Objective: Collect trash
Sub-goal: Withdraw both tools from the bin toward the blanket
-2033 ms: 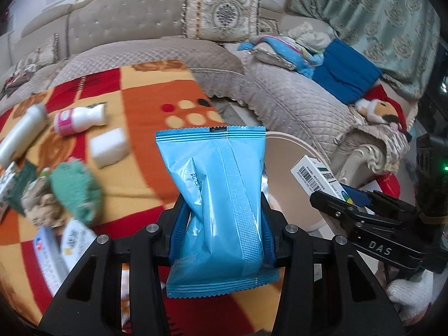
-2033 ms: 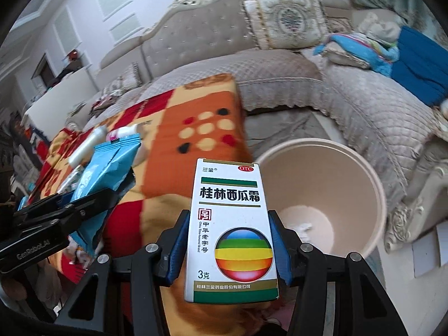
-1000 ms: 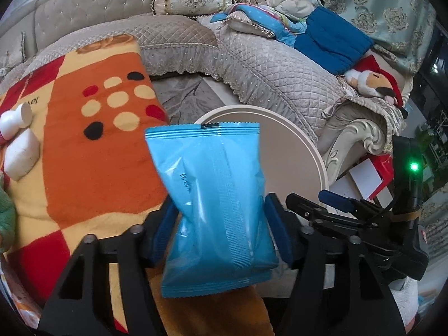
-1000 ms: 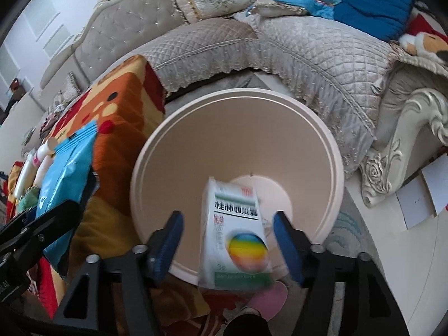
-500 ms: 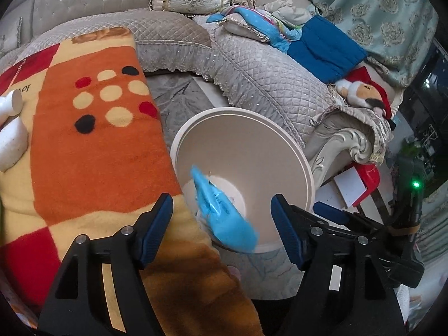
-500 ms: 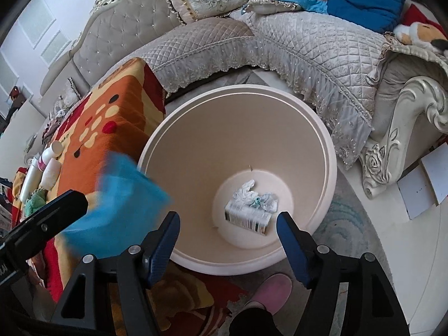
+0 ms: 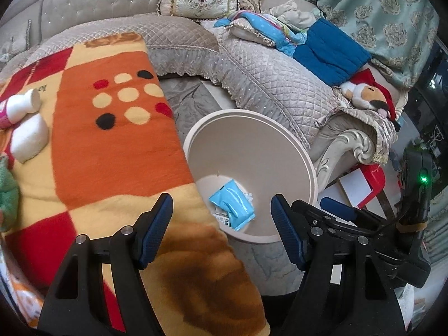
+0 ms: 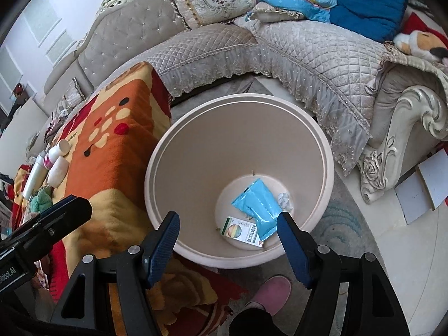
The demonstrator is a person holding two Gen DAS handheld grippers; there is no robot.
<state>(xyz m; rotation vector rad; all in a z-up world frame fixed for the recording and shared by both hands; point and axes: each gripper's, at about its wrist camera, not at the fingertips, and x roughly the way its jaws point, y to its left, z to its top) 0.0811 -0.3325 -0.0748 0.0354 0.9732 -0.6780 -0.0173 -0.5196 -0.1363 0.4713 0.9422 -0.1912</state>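
Observation:
A beige round bin (image 7: 280,145) (image 8: 196,145) stands on the floor beside the blanket-covered table. On its bottom lie a blue plastic packet (image 7: 232,203) (image 8: 259,205), a white medicine box (image 8: 242,231) with a rainbow circle and crumpled white paper (image 8: 285,198). My left gripper (image 7: 221,218) is open and empty above the bin's near rim. My right gripper (image 8: 228,235) is open and empty above the bin. The right gripper also shows in the left wrist view (image 7: 336,211), and the left gripper's finger in the right wrist view (image 8: 56,212).
An orange, red and yellow blanket (image 7: 112,145) covers the table. On it lie a white bottle (image 7: 19,106) (image 8: 56,152), a white block (image 7: 28,140) and a green cloth (image 7: 7,193). A quilted sofa (image 8: 294,42) curves behind the bin. A pink slipper (image 8: 270,291) is below.
Both grippers opened over the bin. The medicine box dropped first, then the blue packet fell and now lies on the bin's bottom partly over the box.

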